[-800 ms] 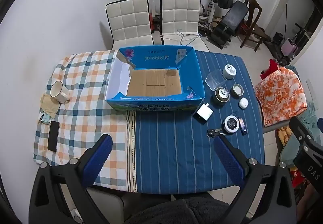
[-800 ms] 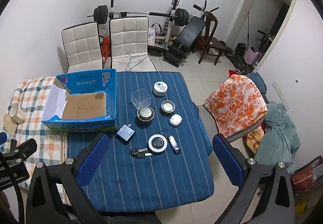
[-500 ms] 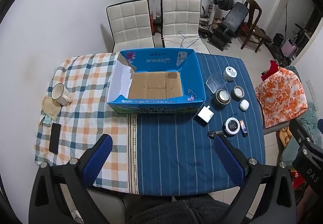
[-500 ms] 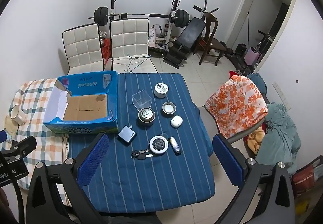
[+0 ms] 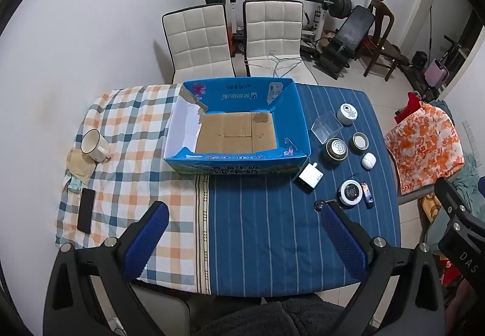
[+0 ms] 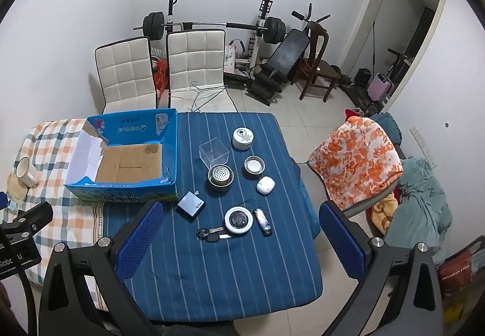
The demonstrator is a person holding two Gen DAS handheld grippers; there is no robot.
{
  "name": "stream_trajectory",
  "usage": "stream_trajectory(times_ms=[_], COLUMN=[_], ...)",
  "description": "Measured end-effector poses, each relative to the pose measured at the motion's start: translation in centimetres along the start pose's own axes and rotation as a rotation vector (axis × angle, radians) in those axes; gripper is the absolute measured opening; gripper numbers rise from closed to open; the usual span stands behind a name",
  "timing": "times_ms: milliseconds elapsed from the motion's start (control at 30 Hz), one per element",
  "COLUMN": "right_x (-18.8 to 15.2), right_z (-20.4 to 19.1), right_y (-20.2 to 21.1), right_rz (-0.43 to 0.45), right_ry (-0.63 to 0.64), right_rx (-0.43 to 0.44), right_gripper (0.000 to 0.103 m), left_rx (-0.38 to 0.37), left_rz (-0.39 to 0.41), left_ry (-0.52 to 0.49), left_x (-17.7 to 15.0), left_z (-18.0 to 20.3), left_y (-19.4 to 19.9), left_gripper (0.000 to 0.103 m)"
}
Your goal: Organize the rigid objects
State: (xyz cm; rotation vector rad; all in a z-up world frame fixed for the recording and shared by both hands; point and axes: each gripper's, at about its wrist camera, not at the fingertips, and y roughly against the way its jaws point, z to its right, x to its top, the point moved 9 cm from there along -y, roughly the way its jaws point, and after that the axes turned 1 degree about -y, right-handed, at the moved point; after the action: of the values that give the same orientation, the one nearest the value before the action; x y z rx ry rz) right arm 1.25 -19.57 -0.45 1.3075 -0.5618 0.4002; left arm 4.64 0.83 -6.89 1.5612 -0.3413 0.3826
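Both my tongs, left (image 5: 242,233) and right (image 6: 239,228), gape wide, holding nothing, high above the counter (image 6: 230,275). Blue box (image 5: 239,160) empty; small items sit right of it. I'd drop onto the charger (image 6: 191,204) first, squarely. Only the left view shows the phone (image 5: 85,210).

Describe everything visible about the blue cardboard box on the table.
The blue cardboard box is open-topped and empty, showing a bare brown corrugated floor. Its outer walls are printed blue with white lettering; one inner wall is white with a torn edge. It sits upright where the checked and striped cloths meet. The white charger lies just off its near corner.
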Motion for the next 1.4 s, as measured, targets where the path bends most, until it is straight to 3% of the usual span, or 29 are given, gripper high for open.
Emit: stream_trajectory(times_ms=[1400], right_x=[0.4], right_z=[-0.8], right_y=[-0.4], right_rz=[0.012], right_ry=[0.01], right_rx=[0.011], right_gripper=[0.103], left_rx=[0.004], left_rz=[-0.001], left_ry=[-0.002], left_x=[-0.2], left_z=[-0.2], left_y=[0.1], left_gripper=[0.103])
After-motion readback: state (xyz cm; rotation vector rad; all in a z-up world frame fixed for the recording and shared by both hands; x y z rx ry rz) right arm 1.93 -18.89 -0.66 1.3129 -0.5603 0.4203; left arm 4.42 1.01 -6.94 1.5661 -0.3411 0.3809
